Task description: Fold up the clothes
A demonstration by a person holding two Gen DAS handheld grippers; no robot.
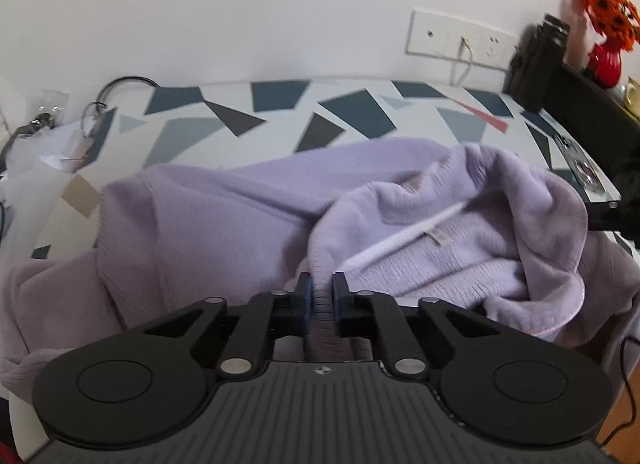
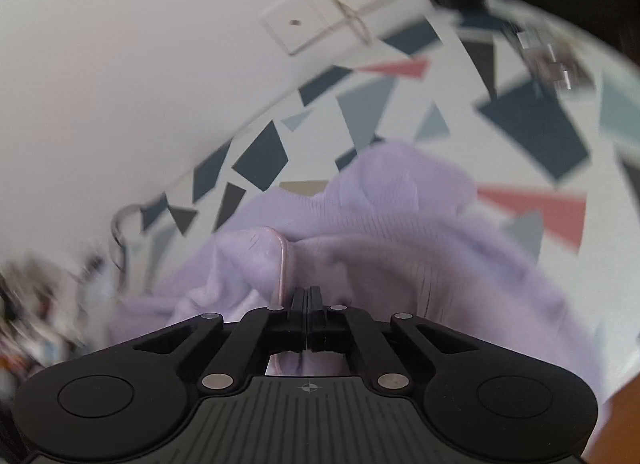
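A lavender knitted sweater (image 1: 224, 208) lies crumpled on a table with a geometric pattern (image 1: 280, 104), its fleecy inside turned out on the right and a small white label (image 1: 438, 237) showing. My left gripper (image 1: 322, 284) is shut on a ribbed band of the sweater, which runs between its pads. In the right wrist view the same sweater (image 2: 400, 232) fills the middle, with a pink-edged hem (image 2: 282, 264) just left of the fingers. My right gripper (image 2: 308, 292) is shut, its jaws pressed together low over the cloth; no fabric shows between them.
A white socket plate (image 1: 456, 38) with a cord hangs on the wall behind. A black object (image 1: 536, 60) and a red vase of orange flowers (image 1: 608, 60) stand at the right. Cables and clutter (image 1: 44, 120) crowd the left end. A remote (image 1: 580, 164) lies near the table's right edge.
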